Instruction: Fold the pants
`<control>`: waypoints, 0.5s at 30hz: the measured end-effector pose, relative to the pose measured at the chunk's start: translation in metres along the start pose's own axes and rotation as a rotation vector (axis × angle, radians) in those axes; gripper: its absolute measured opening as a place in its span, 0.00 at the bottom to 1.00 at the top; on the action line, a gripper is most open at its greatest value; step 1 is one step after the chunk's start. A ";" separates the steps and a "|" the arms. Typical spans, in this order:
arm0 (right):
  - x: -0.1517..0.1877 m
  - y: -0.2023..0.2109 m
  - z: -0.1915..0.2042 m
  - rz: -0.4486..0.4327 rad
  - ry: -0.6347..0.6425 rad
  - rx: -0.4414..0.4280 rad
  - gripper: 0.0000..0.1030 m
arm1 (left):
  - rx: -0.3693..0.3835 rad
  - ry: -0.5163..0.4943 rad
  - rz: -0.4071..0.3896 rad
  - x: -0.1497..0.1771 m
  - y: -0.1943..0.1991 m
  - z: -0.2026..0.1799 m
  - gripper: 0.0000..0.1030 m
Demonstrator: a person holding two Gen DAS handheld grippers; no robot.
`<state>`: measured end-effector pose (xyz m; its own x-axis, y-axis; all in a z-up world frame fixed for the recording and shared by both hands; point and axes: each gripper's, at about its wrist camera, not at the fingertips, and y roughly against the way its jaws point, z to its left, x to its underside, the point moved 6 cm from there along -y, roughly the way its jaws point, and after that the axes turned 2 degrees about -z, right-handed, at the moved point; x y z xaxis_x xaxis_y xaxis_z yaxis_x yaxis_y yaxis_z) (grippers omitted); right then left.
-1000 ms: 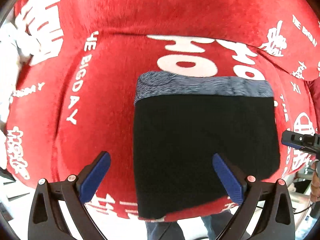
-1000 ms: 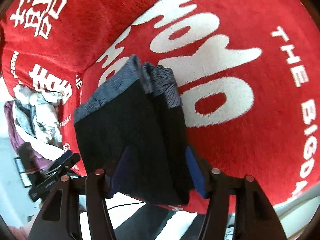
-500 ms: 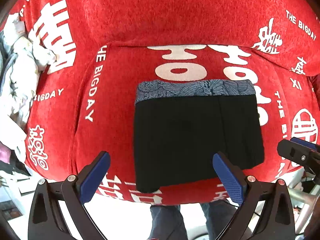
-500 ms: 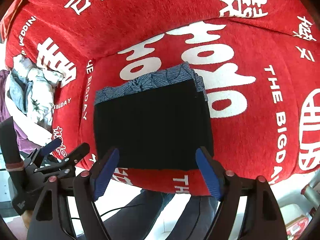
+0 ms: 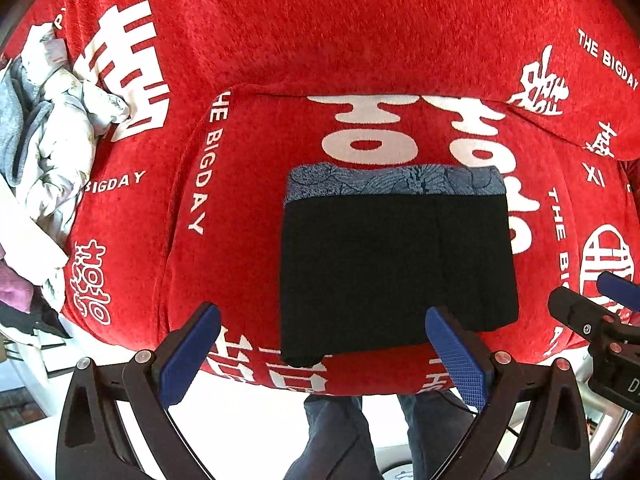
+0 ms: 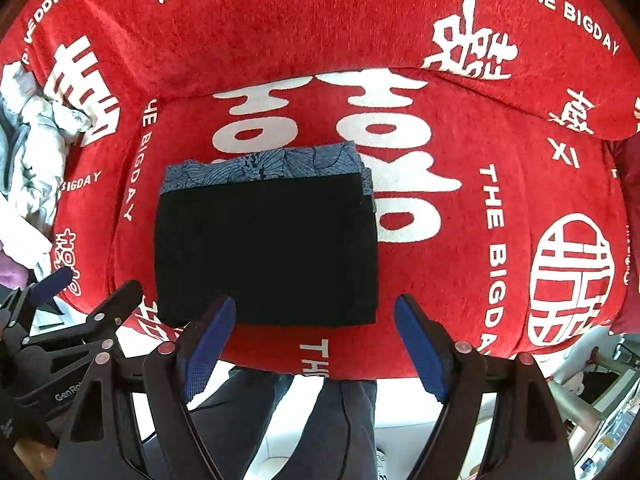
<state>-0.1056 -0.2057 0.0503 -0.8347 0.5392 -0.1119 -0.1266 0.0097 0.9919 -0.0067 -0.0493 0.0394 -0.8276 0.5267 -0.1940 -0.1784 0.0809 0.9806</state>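
Note:
The pants (image 5: 394, 260) lie folded into a flat black rectangle with a blue-grey patterned band along the far edge, on the red seat cushion; they also show in the right wrist view (image 6: 266, 248). My left gripper (image 5: 324, 348) is open and empty, held back over the cushion's front edge. My right gripper (image 6: 316, 338) is open and empty, just in front of the pants' near edge. Each gripper shows at the side of the other's view.
A red sofa cover (image 5: 360, 40) with white lettering drapes the seat and backrest. A heap of pale and grey clothes (image 5: 44, 152) lies at the left, also in the right wrist view (image 6: 28, 152). The person's legs (image 6: 320, 420) and a white floor are below.
My right gripper has let go of the pants and opened. Both grippers have drawn back from the cushion, so the folded pants look smaller.

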 end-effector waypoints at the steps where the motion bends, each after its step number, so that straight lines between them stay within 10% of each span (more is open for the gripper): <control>1: -0.001 0.002 0.000 -0.002 0.003 0.003 0.82 | 0.000 0.000 0.000 -0.001 0.001 0.001 1.00; 15: -0.006 0.012 0.008 -0.017 0.004 -0.005 0.94 | 0.007 -0.023 -0.008 -0.006 0.012 0.003 1.00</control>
<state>-0.0976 -0.2019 0.0634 -0.8343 0.5360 -0.1291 -0.1437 0.0146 0.9895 -0.0028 -0.0492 0.0526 -0.8139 0.5452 -0.2010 -0.1808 0.0912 0.9793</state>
